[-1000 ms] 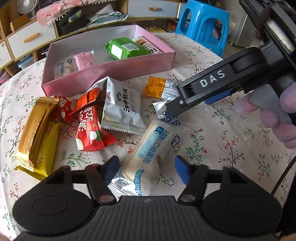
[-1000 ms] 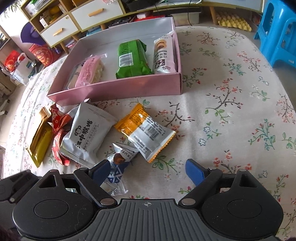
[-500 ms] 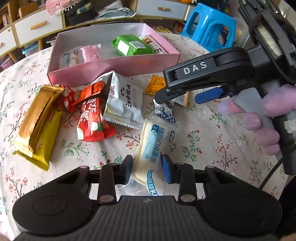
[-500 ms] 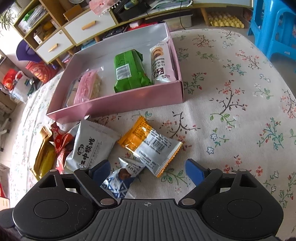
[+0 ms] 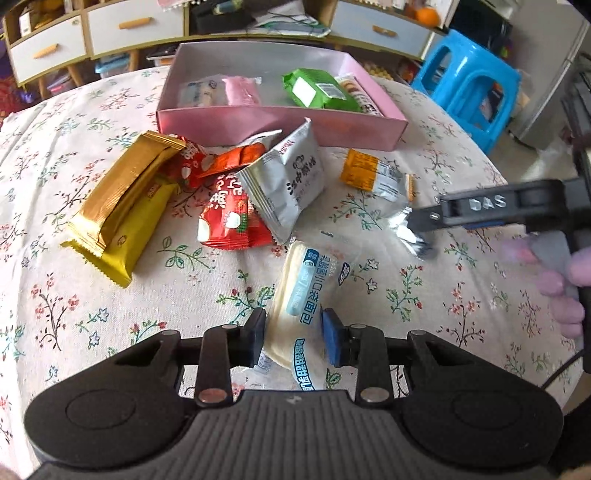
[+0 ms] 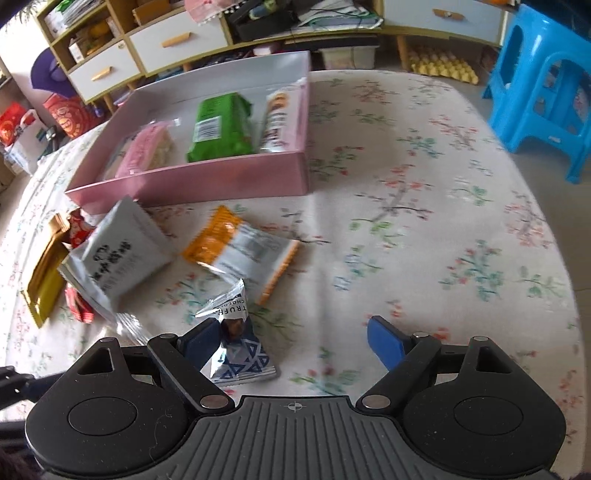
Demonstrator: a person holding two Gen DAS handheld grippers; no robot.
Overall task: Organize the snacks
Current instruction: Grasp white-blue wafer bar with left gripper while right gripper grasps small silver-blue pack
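My left gripper (image 5: 294,339) is shut on a cream-and-blue bread packet (image 5: 308,284) and holds it over the floral tablecloth. My right gripper (image 6: 291,343) is open; a small silver-and-blue truffle packet (image 6: 236,343) lies by its left finger. The right gripper also shows in the left wrist view (image 5: 424,221). A pink box (image 5: 280,125) at the back holds a green packet (image 5: 317,90), a pink packet (image 5: 240,90) and others. Loose on the cloth: a white packet (image 5: 288,184), an orange-and-silver packet (image 5: 376,179), red packets (image 5: 229,214) and gold bars (image 5: 122,203).
A blue plastic stool (image 5: 469,85) stands beyond the table's right edge. Drawers and shelves (image 5: 110,29) run behind the table. The cloth to the right of the box (image 6: 424,184) is bare.
My left gripper has shut on the bread packet and raised it. My right gripper has pulled back to the right, and the truffle packet now lies by its left finger.
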